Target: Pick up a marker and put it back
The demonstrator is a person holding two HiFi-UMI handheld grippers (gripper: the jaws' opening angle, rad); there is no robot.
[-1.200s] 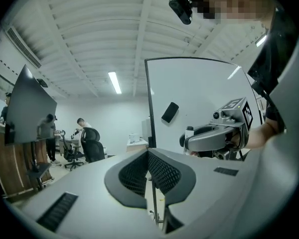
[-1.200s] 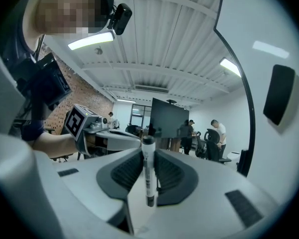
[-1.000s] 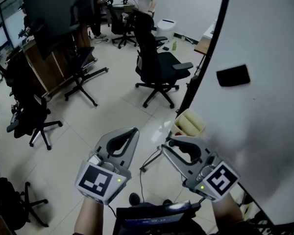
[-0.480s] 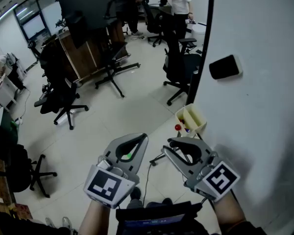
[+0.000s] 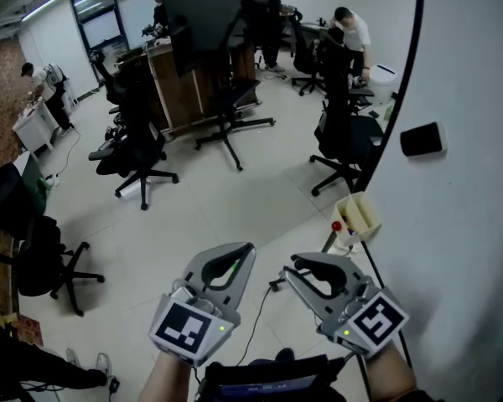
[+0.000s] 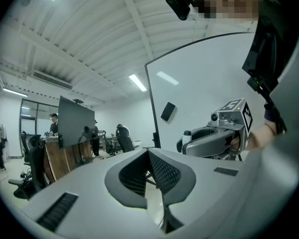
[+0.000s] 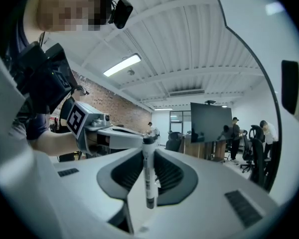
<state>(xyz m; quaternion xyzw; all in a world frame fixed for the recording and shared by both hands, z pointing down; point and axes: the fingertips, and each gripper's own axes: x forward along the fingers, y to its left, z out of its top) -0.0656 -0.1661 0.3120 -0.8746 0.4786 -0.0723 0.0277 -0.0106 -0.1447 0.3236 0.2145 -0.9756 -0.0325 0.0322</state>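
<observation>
– Tiled office floor (image 5: 218, 208), pale, with black swivel chairs (image 5: 138, 153) scattered over it and people at desks along the far wall. Right side?
– Whiteboard (image 5: 469, 224) on the right, a black eraser (image 5: 422, 139) stuck to its face. A yellow tray (image 5: 358, 216) sits at its lower edge, with something red-topped just beside it, too small to identify.
– Left gripper (image 5: 247, 248)?
– Held level over the floor. Its own view shows the jaws met at the tips, nothing between them.
– Right gripper (image 5: 290, 265)?
– Level, just beside the left one, nearer the board. Jaws partly closed, pads pressing on a marker (image 7: 148, 178).
– Marker's attitude?
– Upright across the jaws, white barrel, dark at both ends, upper end standing above the pads. Clear of the tray and of the board.
– Visible from the head view?
– Not made out there; the right gripper view alone shows it.
</observation>
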